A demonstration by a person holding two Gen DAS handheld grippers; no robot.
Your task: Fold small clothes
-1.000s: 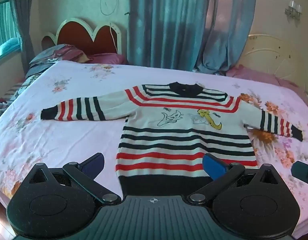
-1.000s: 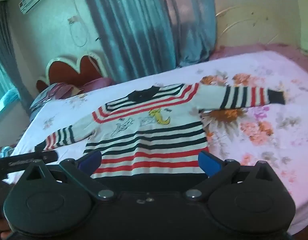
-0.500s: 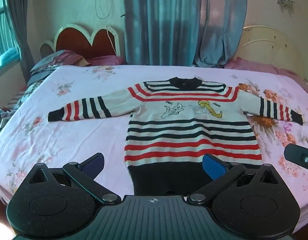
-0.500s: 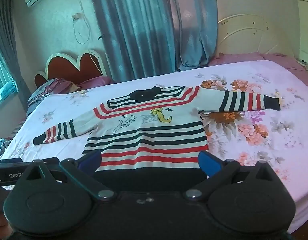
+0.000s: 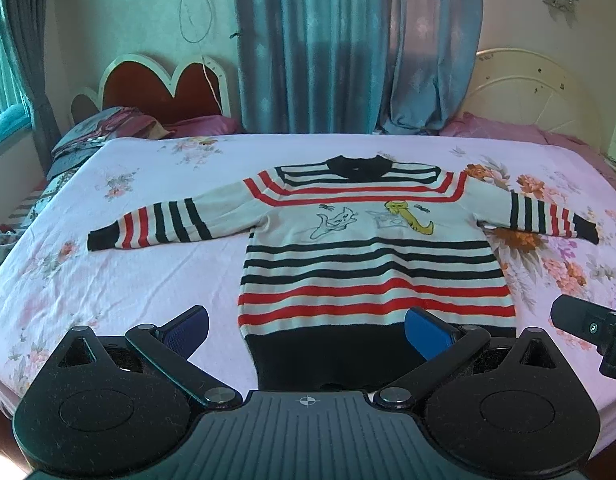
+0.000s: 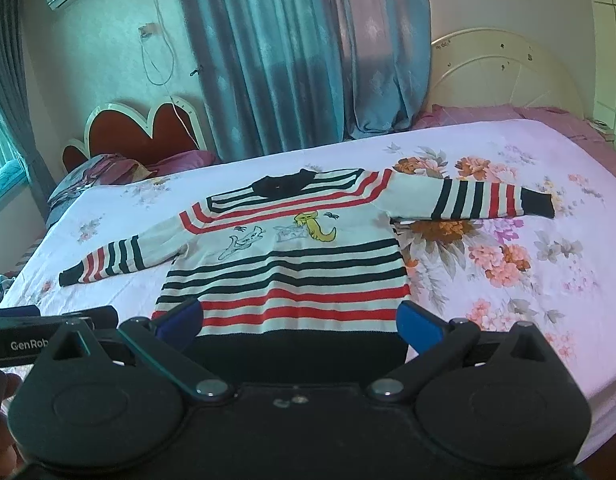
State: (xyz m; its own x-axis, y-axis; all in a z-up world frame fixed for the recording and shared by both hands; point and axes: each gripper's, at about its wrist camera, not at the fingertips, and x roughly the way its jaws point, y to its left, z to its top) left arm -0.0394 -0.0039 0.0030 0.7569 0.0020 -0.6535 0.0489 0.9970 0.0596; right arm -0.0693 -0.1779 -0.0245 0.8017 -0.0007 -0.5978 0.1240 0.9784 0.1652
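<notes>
Sweater [image 5: 371, 248] now sits farther off on floral bed [image 5: 108, 280], curtains [image 5: 347, 48] behind.

left gripper [image 5: 306, 329]: black body with two round side housings, ribbed grey centre plate marked with a small crosshair
left fingers [image 5: 186, 327]: blue pads on black angled links, silver pivot screws
right gripper [image 6: 298, 319]: same black build, smooth scuffed centre plate
right fingers [image 6: 417, 325]: blue pads, silver pivot screws
marking: white letters "GenRob" on the left gripper's black side, seen in the right wrist view
</notes>
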